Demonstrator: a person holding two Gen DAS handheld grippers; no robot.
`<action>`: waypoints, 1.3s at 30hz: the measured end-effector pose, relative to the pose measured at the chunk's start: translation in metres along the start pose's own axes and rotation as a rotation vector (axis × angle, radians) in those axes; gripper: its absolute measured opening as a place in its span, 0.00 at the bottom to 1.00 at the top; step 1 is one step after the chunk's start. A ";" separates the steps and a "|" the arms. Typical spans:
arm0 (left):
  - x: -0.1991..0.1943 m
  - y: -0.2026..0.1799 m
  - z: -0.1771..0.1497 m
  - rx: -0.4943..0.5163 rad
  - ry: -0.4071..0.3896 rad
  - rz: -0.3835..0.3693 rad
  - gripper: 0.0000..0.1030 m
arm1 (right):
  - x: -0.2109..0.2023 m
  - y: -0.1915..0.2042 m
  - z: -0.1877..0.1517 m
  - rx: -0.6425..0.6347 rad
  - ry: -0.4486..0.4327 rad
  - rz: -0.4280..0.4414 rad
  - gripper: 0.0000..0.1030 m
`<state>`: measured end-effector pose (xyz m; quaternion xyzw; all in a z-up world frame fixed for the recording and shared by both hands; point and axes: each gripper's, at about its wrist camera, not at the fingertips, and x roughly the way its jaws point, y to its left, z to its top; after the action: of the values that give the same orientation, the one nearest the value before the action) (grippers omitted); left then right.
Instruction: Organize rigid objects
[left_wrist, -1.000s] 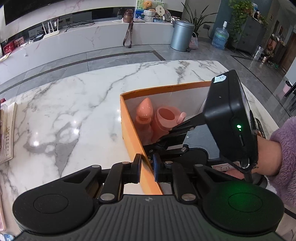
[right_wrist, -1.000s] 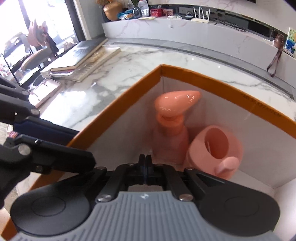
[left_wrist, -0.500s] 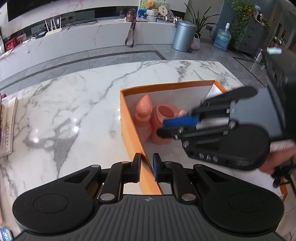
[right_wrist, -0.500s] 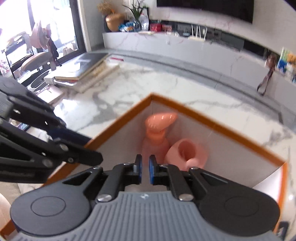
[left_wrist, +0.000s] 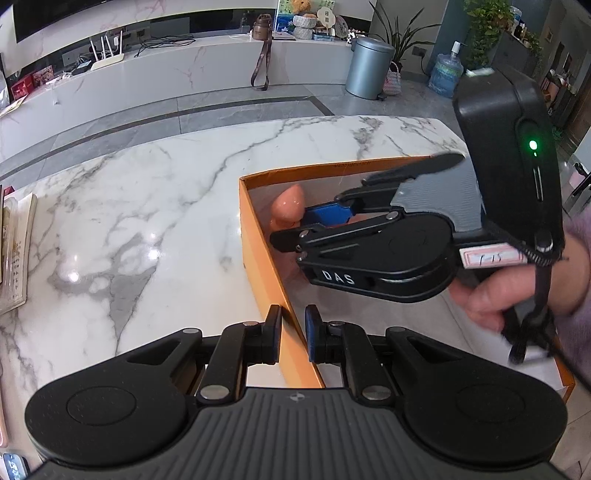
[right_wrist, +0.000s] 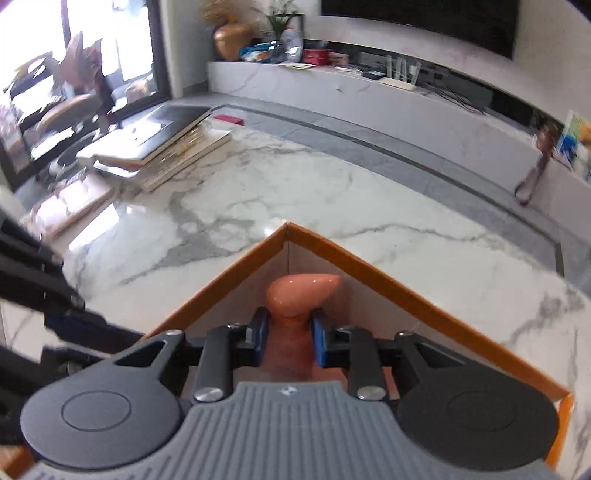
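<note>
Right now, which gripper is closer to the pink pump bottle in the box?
Right. The right gripper hangs over the pink pump bottle, jaws opening, bottle neck between them. The left gripper straddles the orange box wall, well short of the bottle.

My left gripper (left_wrist: 293, 334) is black with blue pads, silver screws and a ribbed grey top. My right gripper (left_wrist: 295, 230) reads "DAS" in white, carries a green light, and my sleeve (left_wrist: 580, 236) is fuzzy purple.
</note>
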<state>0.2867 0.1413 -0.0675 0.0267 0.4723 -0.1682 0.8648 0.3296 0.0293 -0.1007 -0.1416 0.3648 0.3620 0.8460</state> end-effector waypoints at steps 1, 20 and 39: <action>0.000 0.000 0.000 0.001 -0.002 -0.001 0.14 | -0.002 0.001 -0.002 0.041 -0.014 -0.023 0.24; 0.001 0.001 -0.002 -0.012 -0.020 -0.002 0.14 | -0.026 -0.007 -0.014 0.230 -0.051 -0.020 0.45; 0.000 -0.004 -0.003 0.009 -0.012 0.029 0.14 | -0.056 -0.020 -0.047 0.040 0.072 -0.133 0.69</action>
<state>0.2832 0.1381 -0.0689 0.0364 0.4658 -0.1577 0.8700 0.2937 -0.0369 -0.0934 -0.1617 0.3917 0.2923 0.8573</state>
